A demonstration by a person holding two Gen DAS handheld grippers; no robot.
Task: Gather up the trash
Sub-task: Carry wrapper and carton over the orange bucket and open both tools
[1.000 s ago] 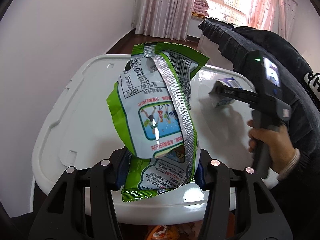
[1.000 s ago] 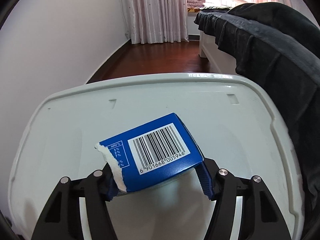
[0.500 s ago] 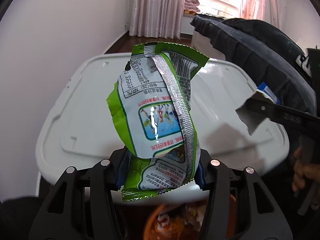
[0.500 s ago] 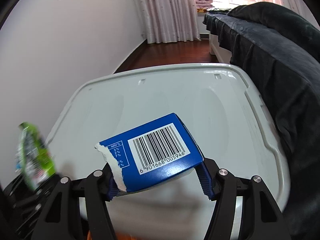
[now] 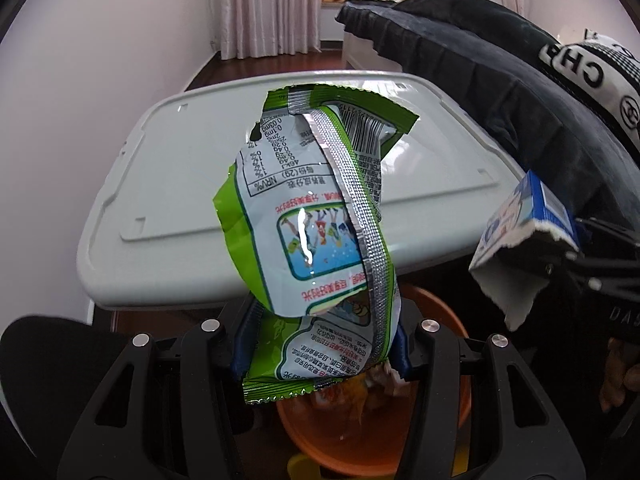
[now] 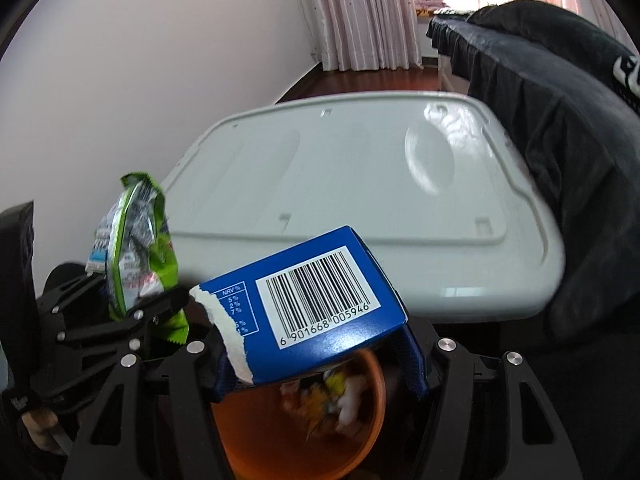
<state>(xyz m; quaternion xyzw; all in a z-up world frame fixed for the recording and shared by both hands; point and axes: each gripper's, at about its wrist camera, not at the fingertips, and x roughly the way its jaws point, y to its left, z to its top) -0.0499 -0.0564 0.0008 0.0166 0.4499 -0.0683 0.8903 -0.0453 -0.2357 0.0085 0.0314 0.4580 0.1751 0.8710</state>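
Note:
My left gripper is shut on a green and white snack wrapper, held upright above an orange bin. The wrapper also shows in the right wrist view. My right gripper is shut on a torn blue carton with a barcode, also held over the orange bin. The carton shows at the right of the left wrist view. The bin holds several pieces of trash.
A white plastic table top lies just beyond the bin, also in the right wrist view. A dark coat hangs at the right. A white wall stands at the left.
Both grippers have pulled back from over the white table to above the orange bin, each still holding its piece of trash.

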